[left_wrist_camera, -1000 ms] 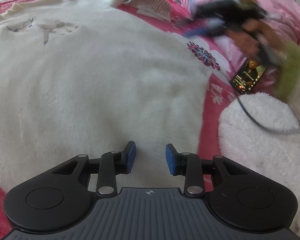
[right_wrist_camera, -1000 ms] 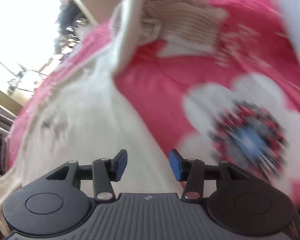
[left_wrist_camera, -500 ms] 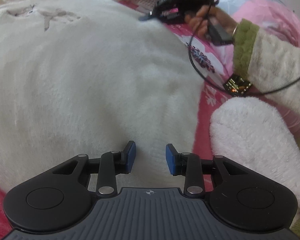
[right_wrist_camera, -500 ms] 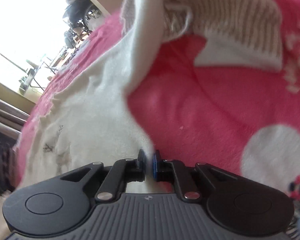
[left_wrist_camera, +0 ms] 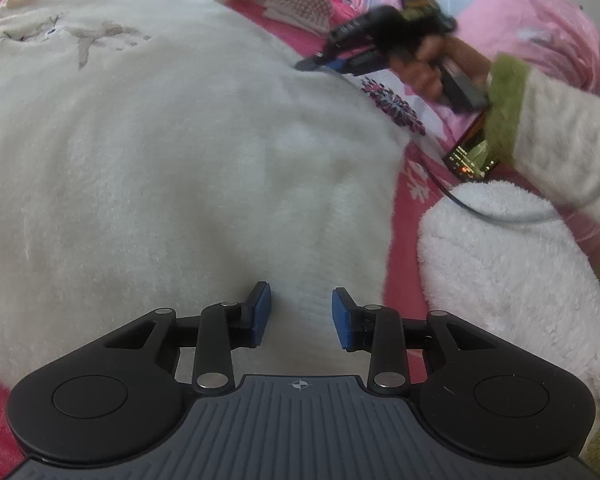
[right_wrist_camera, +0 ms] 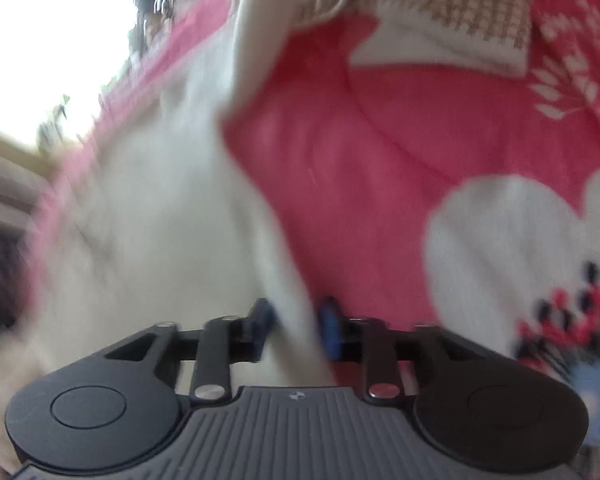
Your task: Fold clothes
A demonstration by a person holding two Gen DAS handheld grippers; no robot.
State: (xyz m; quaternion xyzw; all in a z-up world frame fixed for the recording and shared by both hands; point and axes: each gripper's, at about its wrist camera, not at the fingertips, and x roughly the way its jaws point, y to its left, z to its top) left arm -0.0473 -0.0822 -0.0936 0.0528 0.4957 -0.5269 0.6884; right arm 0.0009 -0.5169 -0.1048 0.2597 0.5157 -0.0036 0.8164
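Over white sweater (left_wrist_camera: 160,152) — right tool (right_wrist_camera: 296,322) tilted down, jaws opening

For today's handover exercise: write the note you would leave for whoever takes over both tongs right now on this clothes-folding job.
Left tongs: open, low over the near hem of the white fleece sweater, nothing gripped.
Right tongs: jaws opening, the sweater's right side edge between them; the view is blurred.
The sweater lies spread flat on the pink floral bedspread; a knitted beige garment lies beyond it.
Done: sweater laid out.
Left: no fold is visible yet, so all folds remain, probably starting with the right side.
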